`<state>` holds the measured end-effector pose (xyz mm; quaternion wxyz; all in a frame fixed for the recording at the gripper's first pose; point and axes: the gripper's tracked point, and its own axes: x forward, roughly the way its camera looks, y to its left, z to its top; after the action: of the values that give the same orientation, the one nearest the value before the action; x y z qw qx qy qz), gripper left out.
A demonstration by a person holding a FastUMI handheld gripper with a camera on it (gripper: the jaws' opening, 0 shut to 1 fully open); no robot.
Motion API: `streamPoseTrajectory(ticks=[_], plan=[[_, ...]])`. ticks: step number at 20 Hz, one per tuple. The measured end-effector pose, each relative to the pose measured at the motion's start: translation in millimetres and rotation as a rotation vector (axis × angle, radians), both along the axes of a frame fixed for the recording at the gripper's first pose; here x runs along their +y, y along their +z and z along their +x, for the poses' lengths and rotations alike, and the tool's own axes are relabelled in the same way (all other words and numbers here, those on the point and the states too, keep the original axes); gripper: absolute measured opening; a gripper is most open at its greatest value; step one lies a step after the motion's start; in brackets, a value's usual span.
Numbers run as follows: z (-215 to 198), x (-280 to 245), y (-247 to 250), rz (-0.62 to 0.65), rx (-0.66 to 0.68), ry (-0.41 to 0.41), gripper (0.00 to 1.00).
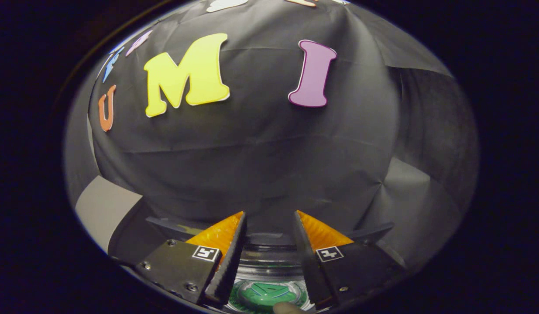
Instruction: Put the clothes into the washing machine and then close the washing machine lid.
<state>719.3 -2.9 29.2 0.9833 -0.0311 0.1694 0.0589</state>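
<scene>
In the gripper view, the jaws [269,235] are seen at the lower centre of the frame, held apart with a clear gap between the two fingers and nothing gripped between them. Through that gap, at the bottom centre, the open mouth of the washing machine [269,266] is seen from above: a clear ringed rim, and below it a green agitator plate [265,294] at the bottom of the tub. A small pale rounded shape at the very bottom edge cannot be identified. No lid can be made out with certainty; dark flat panels [164,224] are seen to either side of the fingers in the lower part of the frame, and what they belong to cannot be told. A pale grey surface [105,207] is seen at the lower left. The upper and middle frame is taken up by the black cloth wall of the booth.

No clothes can be picked out in the tub or ahead of the jaws, so how far the loading has gone cannot be told. Clothes are judged to be light, soft and limp; a bunched fold should be pinched, since a single edge would slip and trail. The lid is judged stiff and best pushed at its free edge.
</scene>
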Motion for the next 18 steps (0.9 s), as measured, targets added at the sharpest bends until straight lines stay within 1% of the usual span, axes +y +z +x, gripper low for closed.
streamPoseTrajectory(ticks=[3, 5, 6, 8, 13, 18], plan=[[14, 2, -11, 0.015, 0.021, -0.014, 0.67], [18, -2, -11, 0.037, 0.008, -0.025, 0.67], [16, -2, -13, 0.039, -0.006, -0.022, 0.67], [15, -1, -13, 0.031, -0.022, -0.017, 0.71], [11, 0, -10, 0.032, -0.095, -0.005, 0.72], [-4, -3, -10, 0.041, -0.171, -0.001, 0.72]])
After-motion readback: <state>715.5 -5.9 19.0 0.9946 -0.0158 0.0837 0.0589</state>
